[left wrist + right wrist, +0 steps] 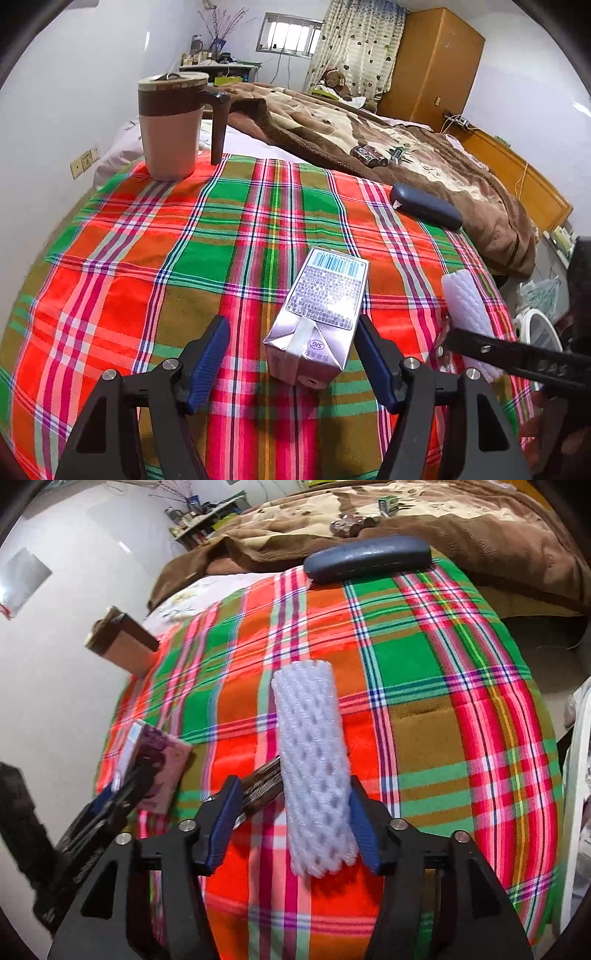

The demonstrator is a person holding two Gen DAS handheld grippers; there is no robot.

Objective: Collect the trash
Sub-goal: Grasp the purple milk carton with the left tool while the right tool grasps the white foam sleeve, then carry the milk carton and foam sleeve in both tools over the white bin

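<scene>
Carton (321, 314) between open hand-held gripper (293, 365)

The surface wears a woven plaid cloth (184, 258), matt and finely ribbed. The carton (321, 314) is glossy coated paper — glare on its printed face. The foam net sleeve (314, 768) looks soft, white, open-meshed. The glasses case (369, 559) is smooth, dull plastic; the blanket (406, 147) — fuzzy brown fleece.
</scene>
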